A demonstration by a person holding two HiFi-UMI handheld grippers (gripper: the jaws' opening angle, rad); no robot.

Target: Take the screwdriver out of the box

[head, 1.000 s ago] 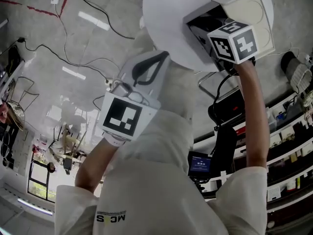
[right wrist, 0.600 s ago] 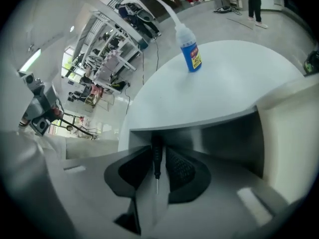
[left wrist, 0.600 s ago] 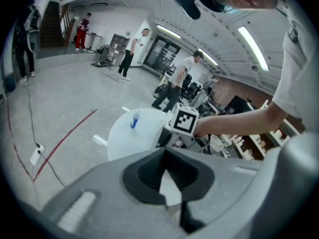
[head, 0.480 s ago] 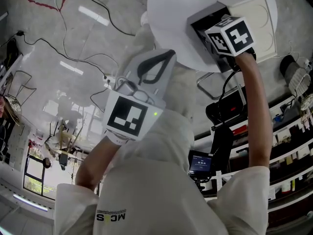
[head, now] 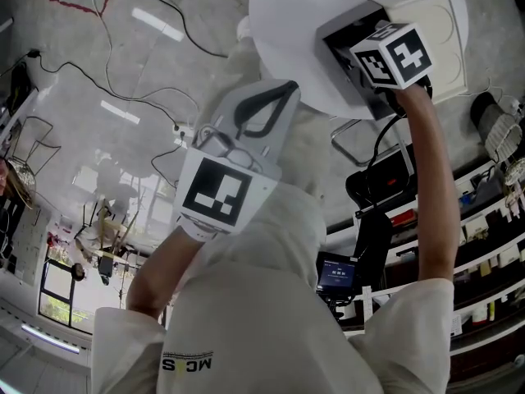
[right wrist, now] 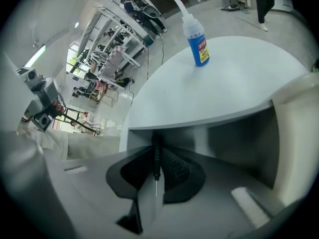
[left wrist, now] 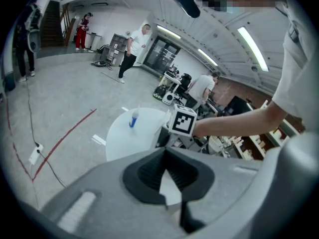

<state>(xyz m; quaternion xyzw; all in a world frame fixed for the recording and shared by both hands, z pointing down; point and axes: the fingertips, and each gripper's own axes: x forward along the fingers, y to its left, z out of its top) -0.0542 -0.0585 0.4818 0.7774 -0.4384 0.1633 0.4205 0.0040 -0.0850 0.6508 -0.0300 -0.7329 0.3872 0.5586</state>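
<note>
Between the right gripper's (right wrist: 158, 148) ribbed black pads (right wrist: 174, 166) sat the screwdriver (right wrist: 156, 166), pinched along its dark handle, with the jaws closed against it from both sides. The handle ran away from the camera toward the fingertips, and the thin metal shaft pointed back toward the gripper's body. Gripper and tool were both inside the open side of the pale box (right wrist: 239, 143), whose walls rose to the right and whose top edge crossed just beyond the fingertips. That box stood on the round white table (right wrist: 224, 83). Farther across the tabletop, well apart from the box, a blue bottle (right wrist: 198, 41) with a white nozzle stood upright. From the head view, the right gripper's marker cube (head: 394, 56) showed at the box's dark opening. The left gripper (left wrist: 165, 156) hung off the table over the grey floor (head: 98, 72), its jaws pressed together on nothing, aimed toward the table.
</note>
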